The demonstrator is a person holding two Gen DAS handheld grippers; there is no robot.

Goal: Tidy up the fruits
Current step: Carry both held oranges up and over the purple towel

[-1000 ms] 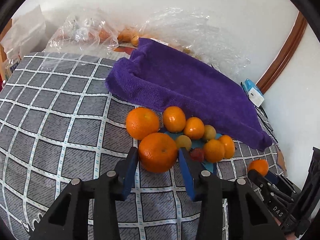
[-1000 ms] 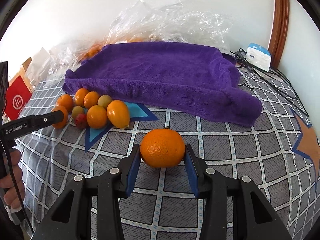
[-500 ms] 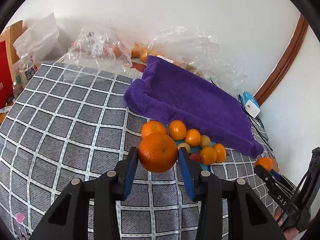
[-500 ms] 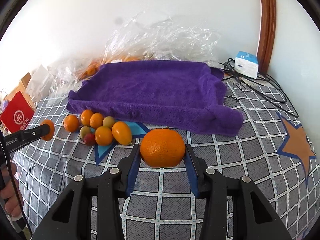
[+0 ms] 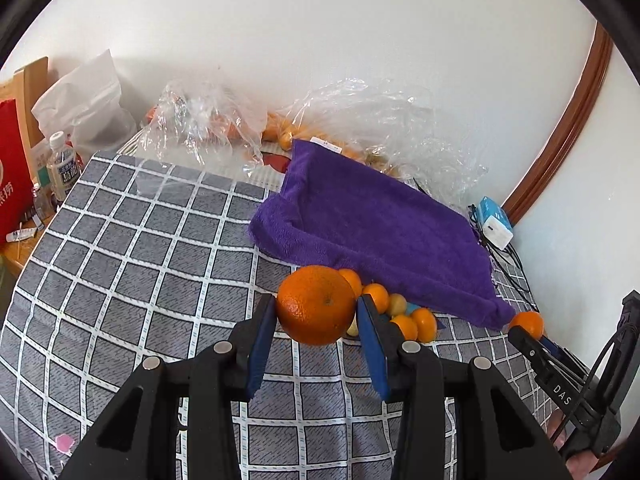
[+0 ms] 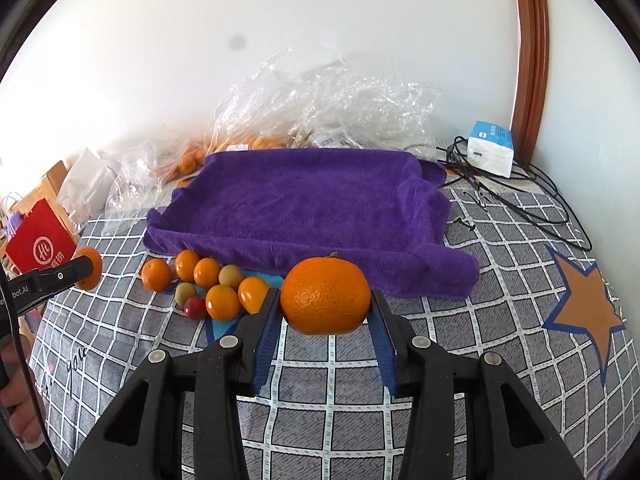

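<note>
Two oranges are up off the checked cloth (image 6: pixel 332 384) right now, one per hand. Left hand-held gripper (image 5: pixel 316 316) is clamped on a big orange (image 5: pixel 314 304) with both blue pads pressing its sides, and the right hand-held gripper (image 6: pixel 325 306) is doing the same with its own orange (image 6: pixel 325 295) — stem nub pointing up at 12 o'clock. In the right wrist view the loose fruit pile (image 6: pixel 208 284) sits at about 9 o'clock of the held orange, right against the front edge of the purple towel (image 6: pixel 304 204), which lies at 12 o'clock. Crinkly clear plastic bags (image 6: pixel 328 104) with more fruit are behind the towel by the wall — a blue-and-white box (image 6: pixel 490 148) and black cables (image 6: pixel 520 196) are off at 2 o'clock.
</note>
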